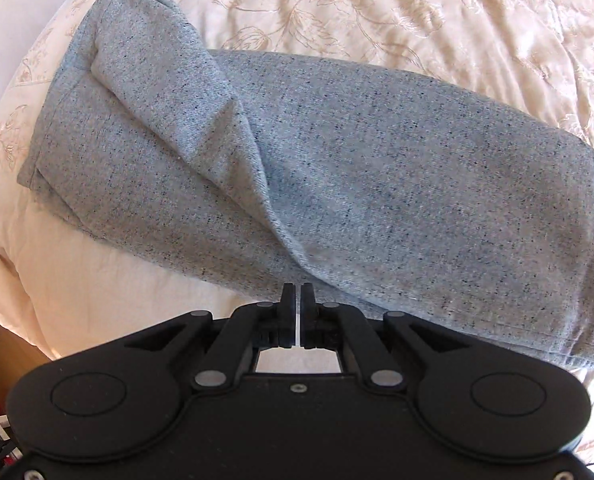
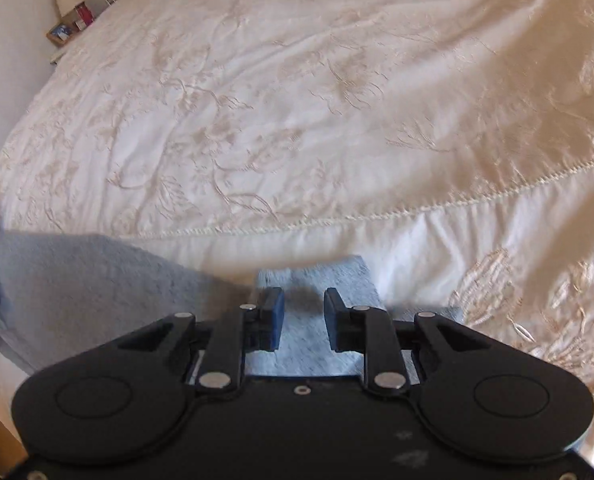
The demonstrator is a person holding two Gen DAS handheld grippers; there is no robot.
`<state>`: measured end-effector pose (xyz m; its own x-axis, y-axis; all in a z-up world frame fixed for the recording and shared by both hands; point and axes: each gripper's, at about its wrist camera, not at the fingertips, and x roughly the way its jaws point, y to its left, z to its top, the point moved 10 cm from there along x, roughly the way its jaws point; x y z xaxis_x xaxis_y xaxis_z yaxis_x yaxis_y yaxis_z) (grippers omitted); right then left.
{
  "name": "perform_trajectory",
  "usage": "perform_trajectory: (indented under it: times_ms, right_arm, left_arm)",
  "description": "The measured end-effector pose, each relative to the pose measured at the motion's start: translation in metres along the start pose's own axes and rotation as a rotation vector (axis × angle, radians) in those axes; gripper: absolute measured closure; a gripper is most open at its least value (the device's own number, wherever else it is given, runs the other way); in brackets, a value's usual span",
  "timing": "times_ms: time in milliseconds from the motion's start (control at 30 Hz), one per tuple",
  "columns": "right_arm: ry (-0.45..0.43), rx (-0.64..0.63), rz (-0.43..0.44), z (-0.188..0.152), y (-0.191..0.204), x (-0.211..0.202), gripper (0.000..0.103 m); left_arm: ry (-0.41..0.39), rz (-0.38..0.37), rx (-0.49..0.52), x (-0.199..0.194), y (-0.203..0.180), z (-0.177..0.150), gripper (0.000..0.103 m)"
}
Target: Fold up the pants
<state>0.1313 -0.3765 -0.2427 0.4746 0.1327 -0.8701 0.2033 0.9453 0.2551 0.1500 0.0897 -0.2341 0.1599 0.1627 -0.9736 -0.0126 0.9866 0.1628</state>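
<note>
Both wrist views are brightly lit by warm daylight, which washes the cream bedspread point(image 2: 297, 120) almost white in places and gives its right side a satin sheen. Fisheye bending curves the edges and darkens the corners. The right view is softer, with the grey pants point(image 2: 77, 280) smeared by blur; the left view renders their weave point(image 1: 377, 180) crisply.
</note>
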Motion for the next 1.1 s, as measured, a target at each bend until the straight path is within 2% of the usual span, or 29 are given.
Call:
perform_trajectory:
  times_ms: [100,233,400,467,533,667,800,967,1100]
  right_arm:
    - [-0.004,-0.017,-0.023,0.003,-0.007,-0.009,0.080]
    - [-0.024,0.014,-0.078,-0.014,-0.043,-0.029,0.077]
    - [-0.030,0.006,-0.093,-0.031,-0.069,-0.037,0.074]
    - [-0.084,0.033,-0.053,-0.029,-0.073,-0.046,0.074]
    - [-0.111,0.034,-0.069,-0.029,-0.081,-0.055,0.074]
    - [0.014,-0.113,-0.132,-0.043,-0.089,-0.035,0.073]
    - [0.047,-0.176,-0.065,-0.041,-0.068,-0.012,0.073]
    - [0.083,-0.208,-0.060,-0.032,-0.052,0.014,0.074]
    - [0.124,-0.216,-0.019,-0.032,-0.049,0.019,0.074]
  left_arm:
    - [0.009,-0.004,0.006,-0.005,-0.007,-0.011,0.094]
    - [0.012,-0.004,0.022,-0.007,-0.014,-0.022,0.092]
    - [0.020,-0.015,0.049,-0.007,-0.029,-0.035,0.089]
    - [0.012,-0.012,0.069,-0.011,-0.037,-0.034,0.089]
    - [0.000,-0.014,0.088,-0.014,-0.046,-0.032,0.089]
    - [0.003,-0.020,0.116,-0.017,-0.060,-0.032,0.089]
    - [0.005,-0.018,0.130,-0.022,-0.073,-0.036,0.089]
    - [0.006,-0.011,0.137,-0.025,-0.082,-0.038,0.089]
    - [0.007,-0.012,0.127,-0.026,-0.077,-0.038,0.089]
